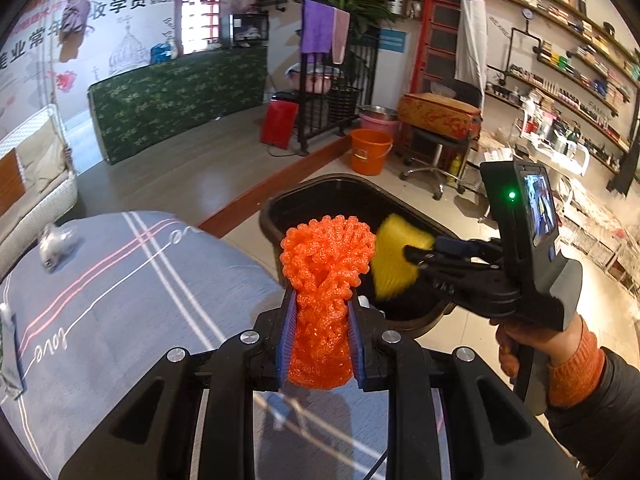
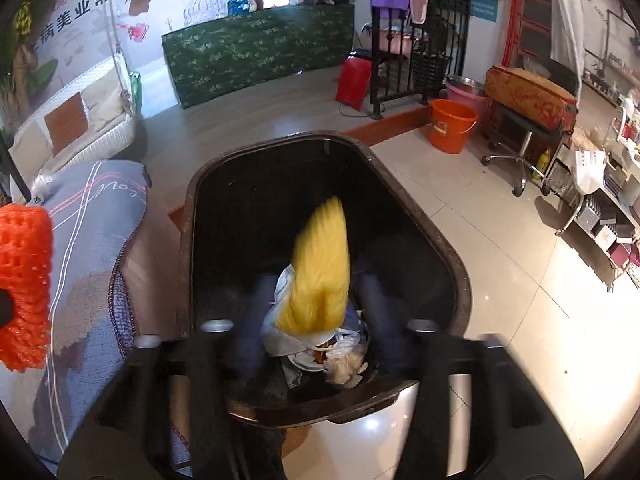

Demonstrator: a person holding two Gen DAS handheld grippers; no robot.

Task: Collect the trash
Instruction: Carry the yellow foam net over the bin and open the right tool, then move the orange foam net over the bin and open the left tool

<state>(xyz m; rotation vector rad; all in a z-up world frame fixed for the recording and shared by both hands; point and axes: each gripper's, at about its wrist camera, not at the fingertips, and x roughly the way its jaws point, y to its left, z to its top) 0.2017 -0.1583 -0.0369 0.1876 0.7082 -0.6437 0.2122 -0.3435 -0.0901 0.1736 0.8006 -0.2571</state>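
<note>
Trash here is two pieces of foam fruit netting and what already lies in the bin. The orange foam net (image 1: 320,280) is clamped between the blue pads of the left gripper (image 1: 322,304), its bunched lower part squeezed flat and its frilly top flaring above the fingertips. It hangs over the near corner of the bed, whose grey striped cover (image 1: 120,280) fills the lower left of the left wrist view, just beside the rim of the black bin (image 1: 280,204).

The yellow foam net (image 2: 320,264) is blurred, inside the mouth of the bin (image 2: 448,252) and above the crumpled white paper and scraps (image 2: 344,360) at its bottom. The right gripper (image 2: 316,312) points down into the bin with its dark fingers (image 2: 372,312) standing apart on either side of the yellow net; the pads do not press on it, so the claw is open. In the left wrist view a hand (image 1: 532,344) in an orange cuff holds that gripper over the bin's far side.

A small clear crumpled wrapper (image 1: 56,244) lies near the far left edge of the bed. The bin stands on pale floor tiles, with an orange bucket (image 1: 370,152) well beyond it.
</note>
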